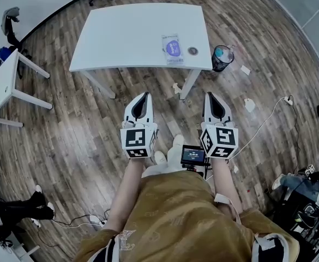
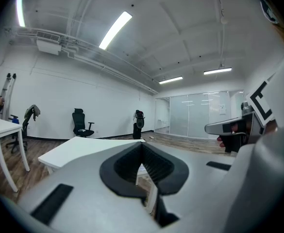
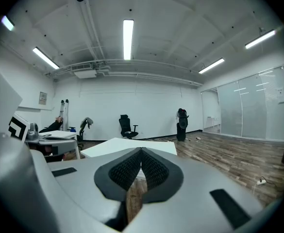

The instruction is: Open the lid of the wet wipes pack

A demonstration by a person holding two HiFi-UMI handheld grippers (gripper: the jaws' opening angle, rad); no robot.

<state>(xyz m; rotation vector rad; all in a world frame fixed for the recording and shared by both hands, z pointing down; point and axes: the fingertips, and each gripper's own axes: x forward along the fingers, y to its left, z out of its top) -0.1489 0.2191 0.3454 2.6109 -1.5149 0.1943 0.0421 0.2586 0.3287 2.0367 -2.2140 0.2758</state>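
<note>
The wet wipes pack (image 1: 173,49), white with a blue lid patch, lies flat near the front right of the white table (image 1: 121,37). Both grippers are held at waist height, well short of the table and above the wooden floor. My left gripper (image 1: 143,95) is shut, tips together with nothing between them. My right gripper (image 1: 210,95) is shut the same way, also empty. In the left gripper view the closed jaws (image 2: 142,148) point at the table (image 2: 78,148). The right gripper view shows closed jaws (image 3: 141,153) before the table (image 3: 120,144). Neither gripper view shows the pack.
A small round item (image 1: 192,51) lies right of the pack. A dark bin (image 1: 222,57) stands by the table's right leg. Another white desk (image 1: 1,86) is at far left. Cables and scraps lie on the floor at right. Office chairs (image 3: 126,126) line the far wall.
</note>
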